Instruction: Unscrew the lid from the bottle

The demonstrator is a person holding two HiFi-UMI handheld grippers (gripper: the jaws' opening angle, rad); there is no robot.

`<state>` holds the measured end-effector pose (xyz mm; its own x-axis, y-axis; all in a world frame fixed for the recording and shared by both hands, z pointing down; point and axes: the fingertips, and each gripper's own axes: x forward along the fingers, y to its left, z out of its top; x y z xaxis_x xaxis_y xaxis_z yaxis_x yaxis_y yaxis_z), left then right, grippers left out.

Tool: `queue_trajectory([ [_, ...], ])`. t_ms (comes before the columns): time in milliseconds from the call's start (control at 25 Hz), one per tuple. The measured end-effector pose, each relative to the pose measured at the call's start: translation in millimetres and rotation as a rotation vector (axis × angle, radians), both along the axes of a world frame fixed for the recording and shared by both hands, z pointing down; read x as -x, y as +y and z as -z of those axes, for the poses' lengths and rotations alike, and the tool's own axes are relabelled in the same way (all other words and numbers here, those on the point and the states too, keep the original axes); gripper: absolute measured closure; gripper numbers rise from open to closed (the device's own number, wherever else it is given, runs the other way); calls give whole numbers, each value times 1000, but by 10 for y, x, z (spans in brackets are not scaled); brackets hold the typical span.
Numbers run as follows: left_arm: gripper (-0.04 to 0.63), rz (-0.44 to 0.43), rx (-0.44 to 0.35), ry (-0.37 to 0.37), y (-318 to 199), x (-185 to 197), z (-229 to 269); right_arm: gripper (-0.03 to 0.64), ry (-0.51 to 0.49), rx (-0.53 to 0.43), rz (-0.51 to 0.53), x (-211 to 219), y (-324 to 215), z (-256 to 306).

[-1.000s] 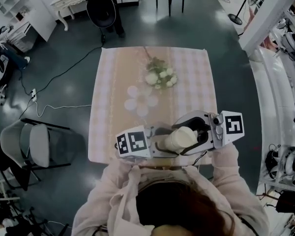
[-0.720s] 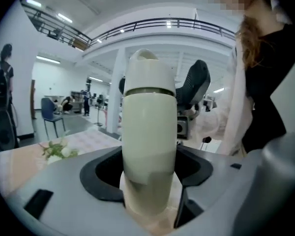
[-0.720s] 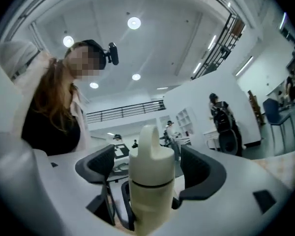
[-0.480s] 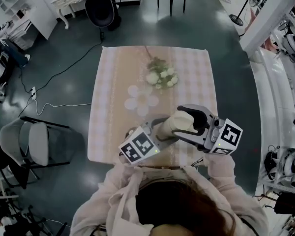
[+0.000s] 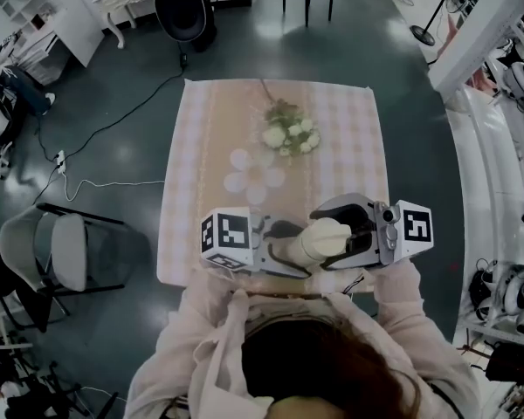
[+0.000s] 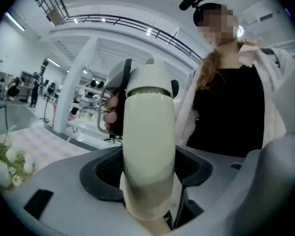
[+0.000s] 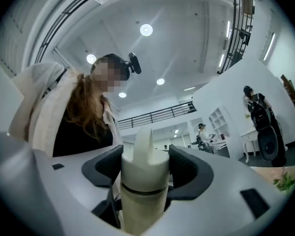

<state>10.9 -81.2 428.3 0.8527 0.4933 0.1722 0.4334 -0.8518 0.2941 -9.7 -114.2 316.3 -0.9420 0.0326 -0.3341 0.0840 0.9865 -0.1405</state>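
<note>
The left gripper [image 6: 146,168] pinches the body of a cream-coloured bottle [image 6: 150,132]. Its dark pads [image 6: 102,170] press on both sides of the bottle, which runs up out of the jaws to a capped end. The right gripper [image 7: 145,168] is closed on the lid [image 7: 145,163], and its dark pads [image 7: 189,168] sit against each side of it. The lid has a pointed fin on top and sits on the bottle, with a thin dark seam just below it.

In the head view the two grippers face each other with the bottle bridging the gap between them, lying roughly level. Its thicker end is at the right gripper's jaws. The left marker cube [image 5: 226,234] and the right marker cube [image 5: 417,224] sit on the outer ends, away from the bottle. In the left gripper view, the fingers [image 6: 109,113] of the person's other hand show just behind the bottle's capped end, wrapped on a dark grip.

Both grippers hang above the near edge of a table [image 5: 201,147] covered in a pale pink checked cloth, close in front of the person's chest. Beyond the grippers, well apart from them toward the far side of the table, lies a bunch of white flowers [image 5: 288,133]. A pale petal-shaped mat [image 5: 249,175] lies between the flowers and the grippers.
</note>
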Motion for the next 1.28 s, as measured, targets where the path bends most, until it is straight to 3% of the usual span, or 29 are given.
queue_trajectory([
  [80, 282, -10, 4, 24, 13, 9, 46, 313, -15, -1, 20, 0, 14, 18],
  [160, 282, 77, -20, 37, -86, -29, 65, 308, -15, 27, -53, -55, -106, -21],
  [280, 282, 336, -125, 23, -392, -76, 63, 186, 26, 120, -269, -127, -399, -81],
  [400, 282, 600, -265, -64, -706, -76, -3, 187, 91, 145, -420, -98, -497, -129],
  [480, 282, 662, -319, -112, -774, -68, -58, 232, 128, 129, -496, -64, -529, -144],
  [520, 282, 663, -335, -128, -771, -68, -84, 285, 152, 114, -527, -57, -548, -160],
  [600, 282, 629, -344, -143, -721, -66, -122, 307, 196, 86, -523, -40, -538, -193],
  [720, 282, 493, -284, -125, -552, -51, -116, 310, 211, 49, -390, -6, -397, -172],
  [840, 282, 311, -168, -86, -322, -22, -96, 310, 118, -19, -253, -22, -230, -4],
  [920, 282, 270, -141, -68, -255, -7, -106, 310, 25, -1, -243, -111, -254, 128],
  [1040, 282, 341, -150, -59, -356, -21, -116, 309, -10, 52, -399, -327, -491, 186],
  [1160, 282, 456, -178, -46, -547, -15, -118, 308, 54, 105, -589, -531, -712, 42],
  [1280, 282, 566, -219, -31, -709, 34, -109, 308, 123, 165, -689, -655, -784, -170],
])
